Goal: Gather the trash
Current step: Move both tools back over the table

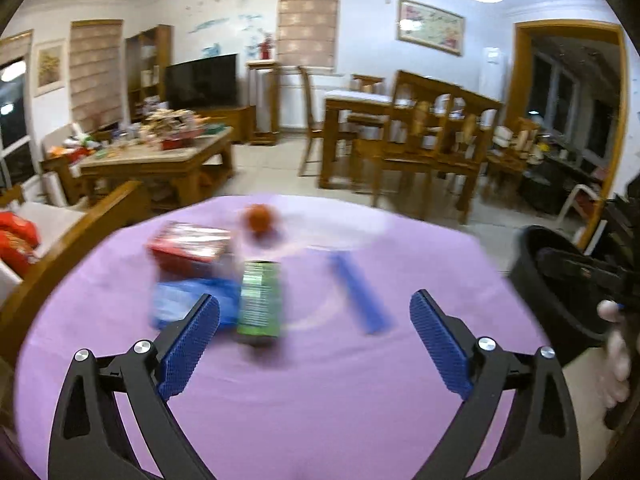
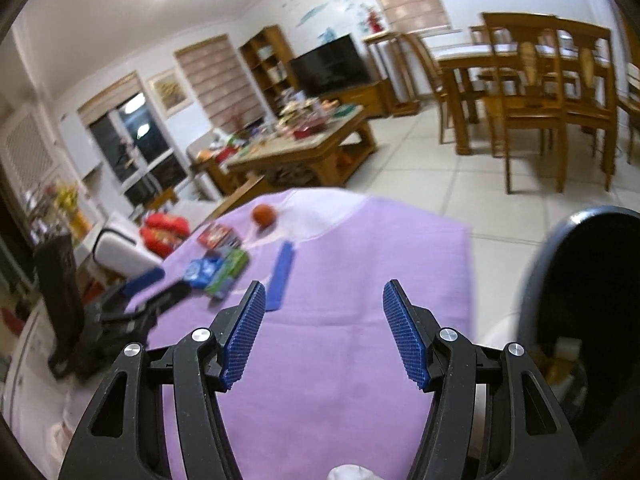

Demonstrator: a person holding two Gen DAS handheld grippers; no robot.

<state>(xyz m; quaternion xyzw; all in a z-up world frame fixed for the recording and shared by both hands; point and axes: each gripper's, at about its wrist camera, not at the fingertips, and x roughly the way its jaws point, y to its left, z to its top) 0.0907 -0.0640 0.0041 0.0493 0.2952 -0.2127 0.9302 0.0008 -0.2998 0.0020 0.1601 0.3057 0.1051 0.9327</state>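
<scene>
Both the left gripper (image 1: 314,318) and right gripper (image 2: 324,314) gape wide, holding nothing; near the green box (image 1: 259,303) lie a blue strip (image 1: 358,295) and red box (image 1: 188,245) on the purple tabletop (image 1: 304,392).

The left gripper (image 1: 315,306) and the right gripper (image 2: 324,296) look alike — matte black skeletal arms with triangular cut-outs, round silver screws, and blue ribbed pads (image 1: 192,346).

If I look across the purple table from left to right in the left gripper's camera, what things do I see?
Blue packet → green box → blue comb → black trash bin, which stands off the table's right edge.
</scene>
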